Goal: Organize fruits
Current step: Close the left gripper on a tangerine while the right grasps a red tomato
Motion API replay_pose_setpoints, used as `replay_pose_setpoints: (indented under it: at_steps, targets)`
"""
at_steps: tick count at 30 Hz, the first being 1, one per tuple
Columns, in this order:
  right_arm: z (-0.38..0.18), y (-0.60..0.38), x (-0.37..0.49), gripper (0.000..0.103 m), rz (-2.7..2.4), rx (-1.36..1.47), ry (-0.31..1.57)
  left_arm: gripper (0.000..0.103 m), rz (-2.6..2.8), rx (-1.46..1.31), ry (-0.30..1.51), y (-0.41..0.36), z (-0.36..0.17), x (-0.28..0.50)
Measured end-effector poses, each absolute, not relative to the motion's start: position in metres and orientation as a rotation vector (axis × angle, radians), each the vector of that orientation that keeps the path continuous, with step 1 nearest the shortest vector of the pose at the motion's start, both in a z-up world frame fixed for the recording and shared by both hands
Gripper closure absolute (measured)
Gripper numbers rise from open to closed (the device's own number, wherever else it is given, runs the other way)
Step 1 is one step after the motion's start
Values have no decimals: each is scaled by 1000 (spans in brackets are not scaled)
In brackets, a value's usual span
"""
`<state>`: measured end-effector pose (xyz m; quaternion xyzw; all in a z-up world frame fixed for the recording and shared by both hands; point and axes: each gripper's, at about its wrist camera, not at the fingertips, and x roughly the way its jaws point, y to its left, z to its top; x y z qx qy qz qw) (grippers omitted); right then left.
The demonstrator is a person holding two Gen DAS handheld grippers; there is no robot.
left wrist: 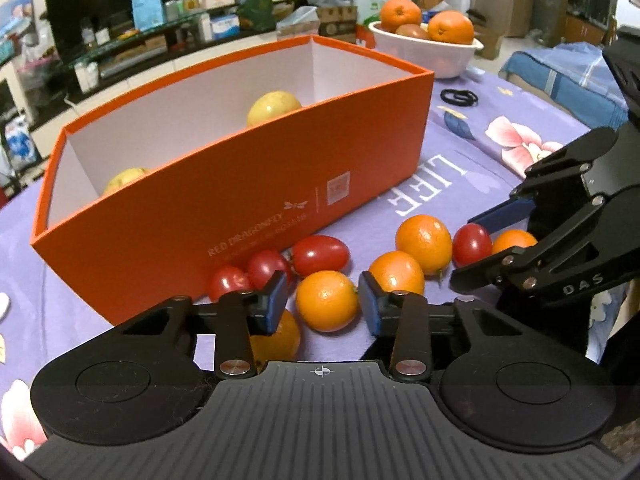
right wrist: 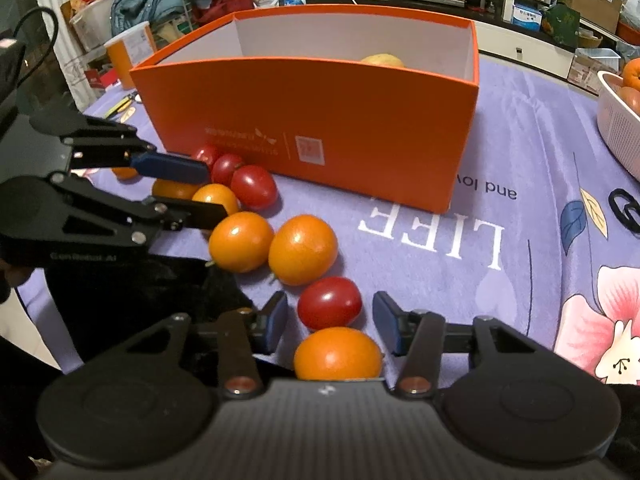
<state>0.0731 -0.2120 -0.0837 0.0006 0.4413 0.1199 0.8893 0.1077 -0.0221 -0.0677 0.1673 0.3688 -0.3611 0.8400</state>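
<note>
The orange box [left wrist: 240,208] is sitting on the left of the purple-clothed counter [left wrist: 472,148], with a yellow fruit [left wrist: 274,108] lying inside it. Just in front of its near wall, three cherry tomatoes [left wrist: 318,254] are clustering together. The left tool [left wrist: 323,304] is hanging over the loose pile with its jaws standing apart. Its blue pads are framing a small orange fruit [left wrist: 326,300]; a sliver of gap is showing at the left pad, so nothing is being gripped. Further right, the right tool [right wrist: 330,316] is also standing open, its pads flanking a lone cherry tomato [right wrist: 330,304] without touching it, and another orange fruit [right wrist: 338,354] is lying just beneath it. At the far right, a white bowl [left wrist: 424,54] is holding larger oranges.
</note>
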Motion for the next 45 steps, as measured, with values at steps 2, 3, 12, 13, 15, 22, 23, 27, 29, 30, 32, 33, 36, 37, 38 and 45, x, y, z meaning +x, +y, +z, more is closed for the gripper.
replay_pose_setpoints:
  at_steps: [2, 3, 12, 13, 15, 22, 23, 27, 29, 30, 32, 33, 36, 37, 38, 45]
  targets:
    - [-84, -212, 73, 53, 248, 2, 918, 102, -768, 332, 791, -20, -67, 109]
    - [-83, -212, 73, 53, 247, 3, 918, 102, -771, 326, 796, -19, -67, 109]
    - [-84, -212, 74, 58, 247, -1, 925, 102, -789, 306, 823, -16, -64, 110]
    - [-83, -212, 74, 58, 250, 1, 926, 102, -792, 308, 827, -17, -64, 110]
    - [-84, -212, 74, 58, 250, -1, 926, 101, -798, 330, 824, -17, -64, 109]
    - [-83, -208, 77, 58, 240, -5, 934, 94, -777, 387, 857, -27, -63, 118]
    - [-83, -208, 77, 58, 238, -3, 938, 91, -777, 401, 868, -28, -62, 118]
    - [-83, -207, 79, 58, 237, -13, 947, 75, -755, 476, 894, -33, -60, 121]
    - [-82, -207, 79, 58, 238, -19, 951, 70, -741, 519, 908, -36, -61, 125]
    - [-82, -206, 79, 58, 239, -21, 952, 72, -748, 524, 918, -37, -61, 128]
    - [-82, -206, 79, 58, 240, -22, 954, 76, -766, 522, 937, -39, -60, 131]
    - [-83, -206, 80, 58, 241, -17, 955, 80, -780, 530, 943, -40, -60, 133]
    - [-83, -208, 80, 58, 246, -4, 956, 88, -821, 562, 944, -41, -59, 132]
    - [-83, -209, 80, 58, 248, -3, 956, 90, -830, 573, 944, -42, -58, 132]
    - [-83, -209, 80, 58, 250, -1, 957, 94, -841, 594, 938, -44, -58, 130]
    - [-83, -210, 80, 58, 254, 7, 960, 102, -878, 646, 951, -48, -58, 132]
